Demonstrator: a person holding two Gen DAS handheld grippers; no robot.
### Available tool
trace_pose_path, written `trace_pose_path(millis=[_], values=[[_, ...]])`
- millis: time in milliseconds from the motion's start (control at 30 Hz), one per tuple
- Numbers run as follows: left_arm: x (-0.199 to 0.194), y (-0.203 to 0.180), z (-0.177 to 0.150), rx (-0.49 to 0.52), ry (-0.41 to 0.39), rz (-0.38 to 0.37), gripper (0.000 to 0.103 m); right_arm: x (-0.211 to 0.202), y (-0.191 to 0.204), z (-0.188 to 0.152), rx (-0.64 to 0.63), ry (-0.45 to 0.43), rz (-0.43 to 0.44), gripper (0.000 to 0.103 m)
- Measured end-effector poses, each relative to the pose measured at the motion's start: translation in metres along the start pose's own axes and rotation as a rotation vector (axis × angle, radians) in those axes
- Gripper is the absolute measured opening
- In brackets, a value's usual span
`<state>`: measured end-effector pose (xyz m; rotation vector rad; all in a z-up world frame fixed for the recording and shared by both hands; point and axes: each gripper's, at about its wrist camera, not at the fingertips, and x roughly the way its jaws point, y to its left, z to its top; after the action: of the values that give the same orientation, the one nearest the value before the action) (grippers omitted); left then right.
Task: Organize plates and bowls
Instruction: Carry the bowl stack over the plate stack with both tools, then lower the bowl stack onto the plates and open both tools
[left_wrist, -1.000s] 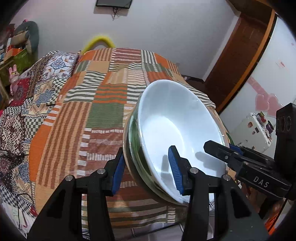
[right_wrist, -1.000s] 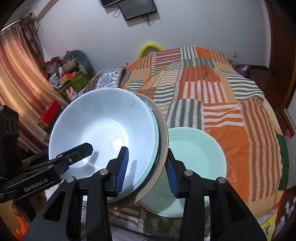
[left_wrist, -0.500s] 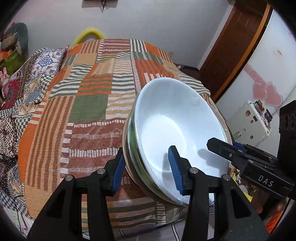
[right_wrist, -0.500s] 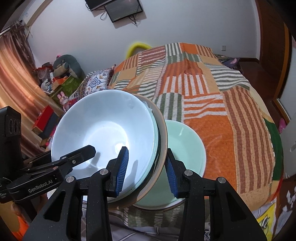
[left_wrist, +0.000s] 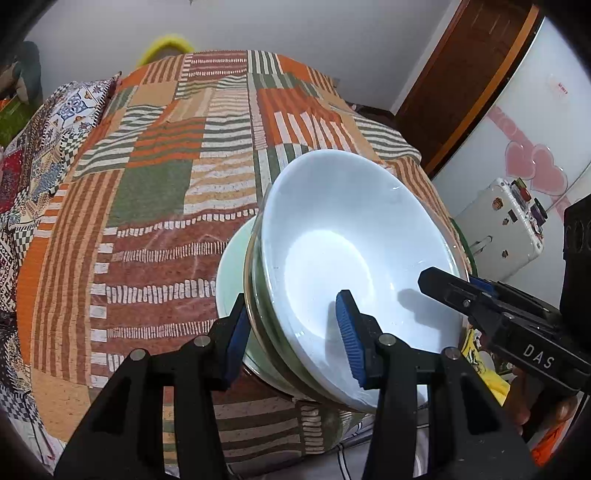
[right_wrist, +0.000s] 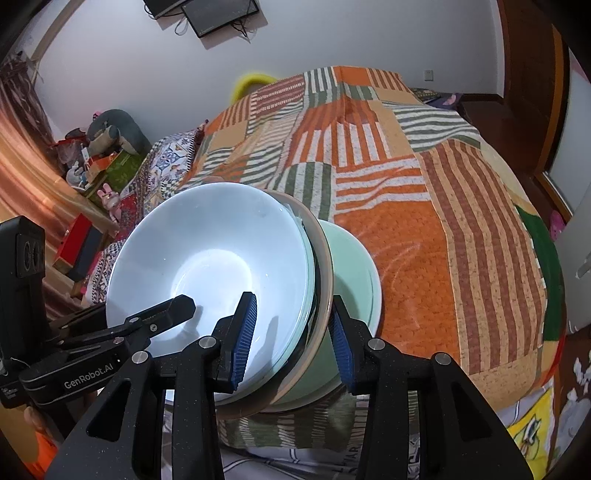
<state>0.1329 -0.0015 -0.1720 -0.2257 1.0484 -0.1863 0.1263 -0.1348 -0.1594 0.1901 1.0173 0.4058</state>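
Where bowl stack (left_wrist: 354, 258) tilts, green plate (right_wrist: 354, 273) mostly hidden.

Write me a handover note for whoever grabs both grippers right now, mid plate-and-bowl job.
Left gripper: shut on the near rim of the bowl stack.
Right gripper: shut on the stack's opposite rim.
Stack: white bowl on top, nested in others, tilted, carried by both above the green plate on the patchwork bedspread.
Done: bowls nested.
Left: probably set the stack onto the green plate, then release both.

The top bowl (left_wrist: 354, 258) is white, the plate (right_wrist: 354, 266) below pale green. The bedspread (left_wrist: 155, 192) has orange, green and brown striped patches.
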Motion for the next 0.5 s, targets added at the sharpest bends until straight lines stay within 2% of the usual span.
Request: trace_pose_path(millis=[500], values=[[0.017, 0.006, 0.002, -0.018, 0.033, -0.017, 0.047, 0.009, -0.003, -0.002, 0.007, 0.027, -0.013, 0.036]])
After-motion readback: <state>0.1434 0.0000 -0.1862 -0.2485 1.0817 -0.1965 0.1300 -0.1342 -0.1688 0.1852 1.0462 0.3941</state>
